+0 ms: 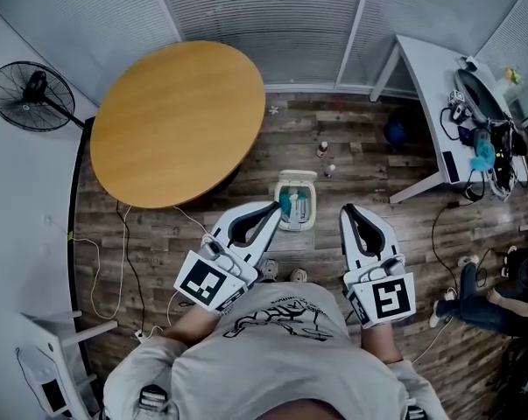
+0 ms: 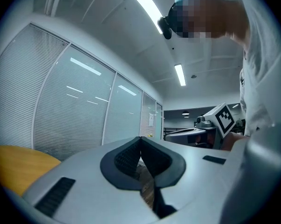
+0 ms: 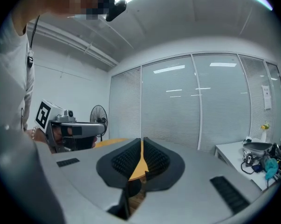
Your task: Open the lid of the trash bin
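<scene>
Lower left of centre, the left gripper [image 1: 271, 208] has its fingers clenched on nothing, its tip just beside the trash bin [image 1: 296, 201] on the floor mid-frame. The right gripper [image 1: 348, 211], likewise clenched and empty, hangs near. The fingers should probably part before taking the lid's edge.

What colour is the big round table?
The round table is light orange-brown wood, shown best in the head view.

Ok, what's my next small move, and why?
Probably tilt the left gripper down toward the bin. In the head view its tip is the nearer one to the bin, yet its own view does not show the bin at all. Its jaws are shut, holding nothing.
</scene>
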Available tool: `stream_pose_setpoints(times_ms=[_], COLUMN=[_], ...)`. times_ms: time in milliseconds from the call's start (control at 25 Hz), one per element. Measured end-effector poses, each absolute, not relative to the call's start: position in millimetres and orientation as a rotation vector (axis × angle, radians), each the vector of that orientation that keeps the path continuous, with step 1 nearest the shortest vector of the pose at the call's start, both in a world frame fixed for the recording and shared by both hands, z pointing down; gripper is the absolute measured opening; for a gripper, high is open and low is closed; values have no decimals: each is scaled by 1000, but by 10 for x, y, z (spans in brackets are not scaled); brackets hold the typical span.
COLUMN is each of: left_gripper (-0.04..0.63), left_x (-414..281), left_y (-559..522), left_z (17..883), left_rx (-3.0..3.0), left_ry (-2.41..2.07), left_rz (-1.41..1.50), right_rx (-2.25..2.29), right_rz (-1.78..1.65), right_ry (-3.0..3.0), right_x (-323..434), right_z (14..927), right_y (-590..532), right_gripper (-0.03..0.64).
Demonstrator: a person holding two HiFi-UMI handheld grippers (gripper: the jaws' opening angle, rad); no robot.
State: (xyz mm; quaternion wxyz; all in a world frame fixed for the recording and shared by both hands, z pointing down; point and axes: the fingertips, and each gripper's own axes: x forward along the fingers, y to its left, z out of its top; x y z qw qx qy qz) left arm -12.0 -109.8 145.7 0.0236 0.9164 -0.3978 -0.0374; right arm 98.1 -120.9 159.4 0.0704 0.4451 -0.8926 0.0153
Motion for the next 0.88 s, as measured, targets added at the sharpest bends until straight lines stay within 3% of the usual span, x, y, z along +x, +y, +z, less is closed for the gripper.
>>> stream_pose_setpoints(times_ms=[880], left_gripper=[20], left_x=[-23], left_y=[-1168], left_z=[1472], left_rx=[2848], left_ry=[-1215], left_rz=[-111], right_rx=[1359], right_rz=[32], right_ry=[-2684], right_x=[1056], right_z=[1568], right_y=[-1273], right_gripper=[24])
